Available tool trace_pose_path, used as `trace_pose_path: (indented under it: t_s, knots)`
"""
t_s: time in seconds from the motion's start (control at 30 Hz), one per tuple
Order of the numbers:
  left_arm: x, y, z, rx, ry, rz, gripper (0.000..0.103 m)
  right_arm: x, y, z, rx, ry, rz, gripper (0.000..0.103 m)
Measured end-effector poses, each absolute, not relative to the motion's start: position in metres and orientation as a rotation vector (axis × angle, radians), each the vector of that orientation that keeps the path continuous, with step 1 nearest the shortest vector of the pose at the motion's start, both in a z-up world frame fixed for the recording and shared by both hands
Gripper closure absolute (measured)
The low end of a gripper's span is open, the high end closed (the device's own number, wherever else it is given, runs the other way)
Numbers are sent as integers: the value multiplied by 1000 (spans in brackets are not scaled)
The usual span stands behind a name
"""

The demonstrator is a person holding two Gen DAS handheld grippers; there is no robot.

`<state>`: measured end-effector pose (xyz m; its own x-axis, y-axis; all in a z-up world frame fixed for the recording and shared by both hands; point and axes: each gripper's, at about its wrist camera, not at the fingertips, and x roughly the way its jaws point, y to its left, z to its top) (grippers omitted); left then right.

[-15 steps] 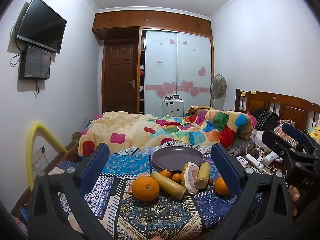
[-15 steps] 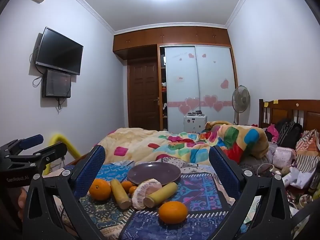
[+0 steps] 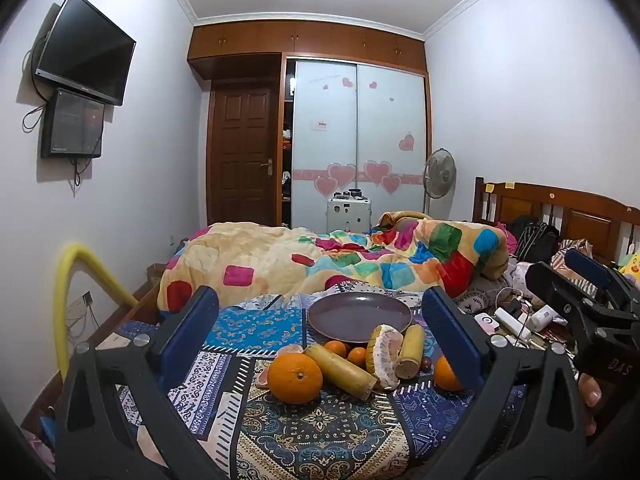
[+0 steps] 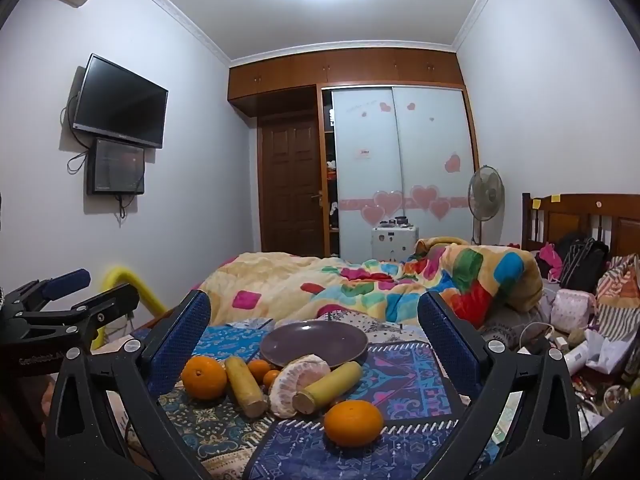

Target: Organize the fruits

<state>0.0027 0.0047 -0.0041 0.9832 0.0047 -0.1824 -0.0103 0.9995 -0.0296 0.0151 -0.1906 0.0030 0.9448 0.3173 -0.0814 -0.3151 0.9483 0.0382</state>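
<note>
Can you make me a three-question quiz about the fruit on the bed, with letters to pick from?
1. Where does the purple plate sit?
A. behind the fruit pile
B. on top of the big orange
C. on the floor

2. How many yellow sugarcane sticks lie in the pile?
A. one
B. two
C. four

3. What is on the plate right now?
A. an orange
B. the peeled pomelo
C. nothing

Answers:
1. A, the plate lies on the patterned cloth just past the fruit.
2. B, one stick lies beside the big orange and another beside the peeled pomelo.
3. C, its purple surface shows bare, and both the left tongs and the right tongs stand wide open, holding nothing.
</note>
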Motion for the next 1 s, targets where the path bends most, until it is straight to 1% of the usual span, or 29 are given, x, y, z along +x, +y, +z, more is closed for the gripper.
trace_pose_path:
  t_s: [1.0]
  knots:
    - [-4,1,-1,-22,160,10,0,9,-186,4,23,77,344,0]
